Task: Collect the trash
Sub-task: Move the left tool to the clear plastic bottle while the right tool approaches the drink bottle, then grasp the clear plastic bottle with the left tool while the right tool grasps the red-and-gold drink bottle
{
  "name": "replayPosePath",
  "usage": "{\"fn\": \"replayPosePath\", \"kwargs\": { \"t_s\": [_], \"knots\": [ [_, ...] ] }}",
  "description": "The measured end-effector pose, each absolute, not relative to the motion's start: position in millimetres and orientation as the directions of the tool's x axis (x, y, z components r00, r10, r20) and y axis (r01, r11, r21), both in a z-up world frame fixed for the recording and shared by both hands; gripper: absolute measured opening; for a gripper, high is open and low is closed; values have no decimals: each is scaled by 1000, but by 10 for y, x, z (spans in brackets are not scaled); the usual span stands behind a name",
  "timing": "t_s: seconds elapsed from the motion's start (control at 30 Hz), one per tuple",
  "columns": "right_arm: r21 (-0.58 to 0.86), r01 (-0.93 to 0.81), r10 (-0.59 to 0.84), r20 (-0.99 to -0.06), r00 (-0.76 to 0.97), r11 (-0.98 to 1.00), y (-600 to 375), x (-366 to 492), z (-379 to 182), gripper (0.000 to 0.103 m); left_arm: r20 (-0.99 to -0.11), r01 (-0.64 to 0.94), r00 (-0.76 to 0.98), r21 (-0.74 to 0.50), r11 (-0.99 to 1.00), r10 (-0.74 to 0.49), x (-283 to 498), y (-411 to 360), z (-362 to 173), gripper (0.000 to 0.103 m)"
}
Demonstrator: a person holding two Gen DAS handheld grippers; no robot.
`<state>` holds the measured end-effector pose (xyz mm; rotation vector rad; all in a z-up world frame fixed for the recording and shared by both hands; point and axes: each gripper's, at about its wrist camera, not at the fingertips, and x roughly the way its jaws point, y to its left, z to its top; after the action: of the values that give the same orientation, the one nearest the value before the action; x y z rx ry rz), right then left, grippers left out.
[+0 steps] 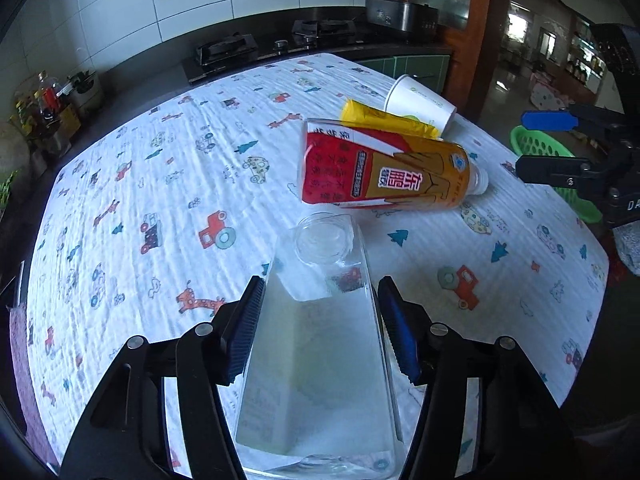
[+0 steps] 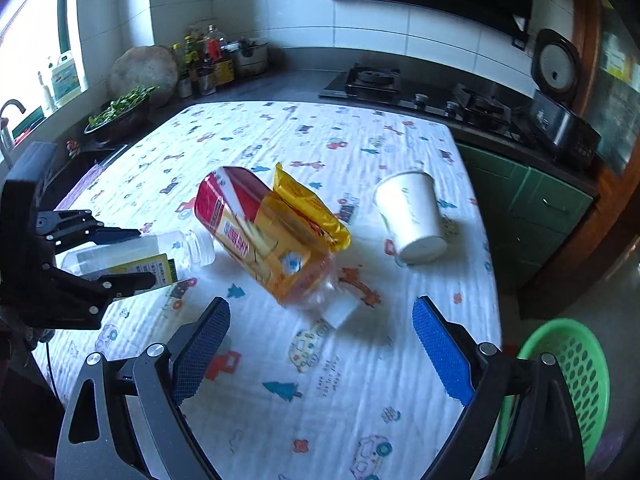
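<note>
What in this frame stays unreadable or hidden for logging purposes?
- Clear bottle base: left wrist view, cut off by the bottom edge.
- Green basket contents: right wrist view, hidden by the right gripper's finger and the basket wall.
- Yellow wrapper print: partly behind the red-orange bottle, too blurred to read.
- Paper cup inside: mouth faces away.

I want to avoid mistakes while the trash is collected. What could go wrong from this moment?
The left gripper holds the clear plastic bottle by smooth, tapering walls, so it may slip out. Its open neck points at the red and orange bottle and could knock it. The green basket sits beyond the table edge, past the open right gripper; a drop could miss.
</note>
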<state>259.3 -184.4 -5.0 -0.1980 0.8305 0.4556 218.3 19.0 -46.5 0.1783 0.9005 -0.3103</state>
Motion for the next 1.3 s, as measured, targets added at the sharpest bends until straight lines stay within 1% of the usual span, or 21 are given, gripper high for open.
{"fn": "replayPosePath", "kwargs": {
  "t_s": [0.17, 0.5, 0.8, 1.07, 1.2, 1.3],
  "knots": [
    [-16, -529, 332, -762, 555, 849, -1594, 2691, -94, 90, -784, 309, 594, 13, 951, -182, 2098, 365, -419, 57],
    [-47, -651, 355, -808, 471, 758, -1109, 2886, -276, 90, -795, 284, 579, -12, 959, -181, 2096, 500, -484, 57],
    [-67, -710, 332, -850, 408, 701, -812, 3195, -527, 89, -801, 289, 569, -17, 957, -186, 2094, 534, -551, 57],
    [-55, -744, 336, -868, 365, 666, -652, 3341, -704, 89, -806, 296, 563, -13, 955, -185, 2087, 533, -562, 57],
    [-73, -733, 310, -875, 373, 676, -643, 3365, -770, 76, -821, 294, 541, -18, 956, -182, 2095, 537, -600, 57],
    [-55, -722, 320, -871, 372, 690, -703, 3341, -736, 74, -829, 294, 531, -15, 956, -177, 2093, 534, -645, 57]
  ]
}}
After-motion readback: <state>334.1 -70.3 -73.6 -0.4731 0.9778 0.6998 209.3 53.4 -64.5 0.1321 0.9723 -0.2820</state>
